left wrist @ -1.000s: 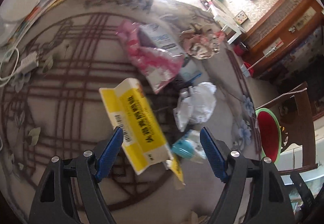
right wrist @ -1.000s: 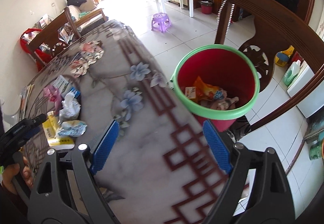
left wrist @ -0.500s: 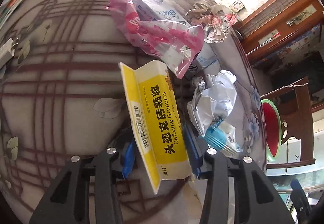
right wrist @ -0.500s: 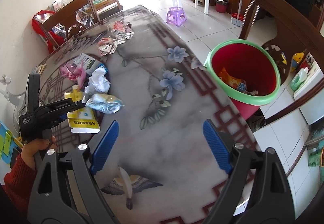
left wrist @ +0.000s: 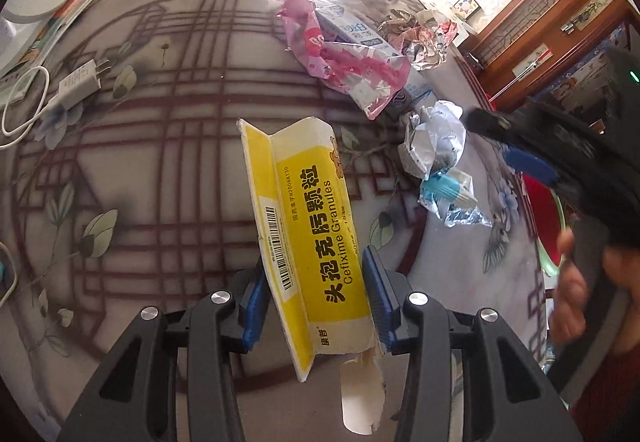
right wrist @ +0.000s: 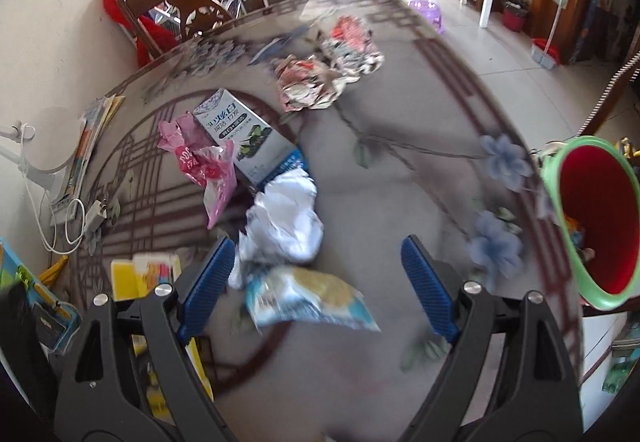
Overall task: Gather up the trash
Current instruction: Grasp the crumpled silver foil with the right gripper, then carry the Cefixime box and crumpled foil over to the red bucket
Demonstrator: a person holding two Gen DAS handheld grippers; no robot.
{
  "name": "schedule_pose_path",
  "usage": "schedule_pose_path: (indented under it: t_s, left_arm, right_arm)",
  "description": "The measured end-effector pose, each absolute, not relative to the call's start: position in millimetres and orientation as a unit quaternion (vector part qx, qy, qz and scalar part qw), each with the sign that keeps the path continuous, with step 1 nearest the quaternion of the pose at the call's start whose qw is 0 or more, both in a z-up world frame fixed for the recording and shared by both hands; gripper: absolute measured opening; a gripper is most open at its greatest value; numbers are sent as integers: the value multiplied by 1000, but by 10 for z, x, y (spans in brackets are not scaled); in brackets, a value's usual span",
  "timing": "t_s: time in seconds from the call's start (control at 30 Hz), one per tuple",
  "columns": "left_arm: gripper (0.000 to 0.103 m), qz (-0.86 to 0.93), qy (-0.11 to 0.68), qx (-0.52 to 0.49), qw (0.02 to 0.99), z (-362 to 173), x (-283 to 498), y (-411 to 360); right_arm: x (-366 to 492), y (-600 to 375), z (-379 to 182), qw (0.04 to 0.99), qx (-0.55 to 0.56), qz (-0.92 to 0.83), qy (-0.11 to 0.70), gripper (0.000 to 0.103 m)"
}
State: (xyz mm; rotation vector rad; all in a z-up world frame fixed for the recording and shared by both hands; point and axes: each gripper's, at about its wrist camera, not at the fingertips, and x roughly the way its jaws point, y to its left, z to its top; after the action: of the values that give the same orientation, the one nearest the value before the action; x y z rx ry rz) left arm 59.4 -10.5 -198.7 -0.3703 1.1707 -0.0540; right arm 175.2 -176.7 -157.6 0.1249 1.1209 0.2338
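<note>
The yellow box (left wrist: 316,242) is now clamped by the left tongs (left wrist: 314,306), closed since a second ago, above the bench (left wrist: 168,170). The right tongs (right wrist: 316,290), gaping empty, are brought over a blue wrapper (right wrist: 308,302); binning seems next.

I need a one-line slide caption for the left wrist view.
Left gripper clamps a yellow medicine box above the patterned table.

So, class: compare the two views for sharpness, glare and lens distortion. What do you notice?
Left wrist view: sharp, the print on the yellow box is readable; window glare washes out the far table edge. Right wrist view: motion-blurred, the blue-and-white wrapper smeared. Both: fisheye bending with dark corners.
</note>
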Motion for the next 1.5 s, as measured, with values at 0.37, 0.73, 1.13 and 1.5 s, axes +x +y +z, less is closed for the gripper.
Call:
schedule_pose_path:
  t_s: [0.37, 0.73, 1.13, 1.5]
  left_arm:
    - [41, -10, 552, -165, 817, -2059, 663, 40]
    - [41, -13, 536, -145, 831, -1920, 692, -36]
    - [42, -56, 514, -122, 847, -1659, 573, -319]
    - [42, -90, 498, -100, 857, -1458, 459, -616]
  right_arm:
    - [1976, -1446, -1847, 815, 33, 139, 561, 63]
    - [1678, -1555, -1322, 849, 18, 143, 508, 33]
    - [1058, -1891, -832, 878, 28, 112, 464, 33]
    - [470, -2237, -802, 883, 40, 76, 461, 33]
